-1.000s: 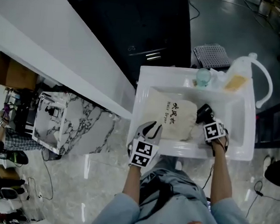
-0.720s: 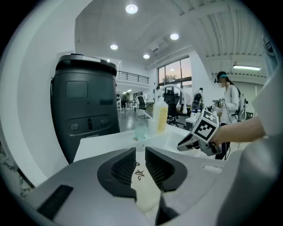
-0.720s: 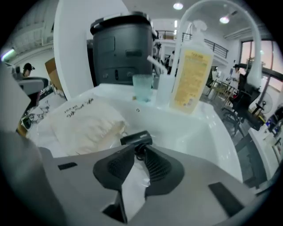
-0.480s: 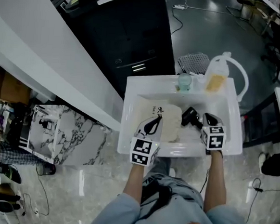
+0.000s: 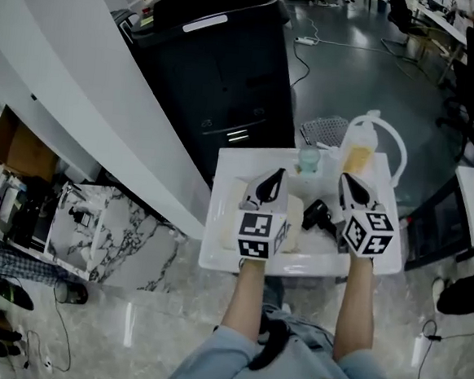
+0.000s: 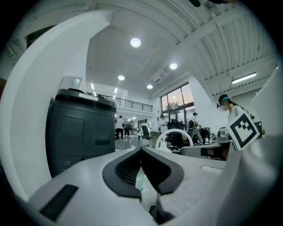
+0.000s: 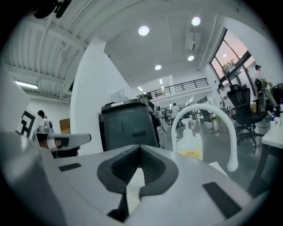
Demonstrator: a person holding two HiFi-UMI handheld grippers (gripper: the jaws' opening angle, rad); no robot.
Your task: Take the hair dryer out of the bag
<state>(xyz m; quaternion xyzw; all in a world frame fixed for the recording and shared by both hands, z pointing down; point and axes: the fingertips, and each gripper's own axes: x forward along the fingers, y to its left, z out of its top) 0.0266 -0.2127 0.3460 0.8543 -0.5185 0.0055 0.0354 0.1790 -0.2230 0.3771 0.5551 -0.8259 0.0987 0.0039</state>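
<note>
Hair dryer (image 5: 316, 214) lies on the white table (image 5: 215, 255), outside the bag (image 5: 294, 223) and just beside it. Left gripper (image 5: 276, 175) and right gripper (image 5: 344, 179) are over the table, jaws just closed together, holding nothing.

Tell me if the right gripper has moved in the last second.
Yes. The right gripper has risen out of the tray, leaving the hair dryer lying in it, and now hangs above it, shut.

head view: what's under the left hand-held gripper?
The cream bag in the white basin, largely covered by the left hand-held gripper. The black hair dryer lies beside it, outside. Bag contents hidden.
</note>
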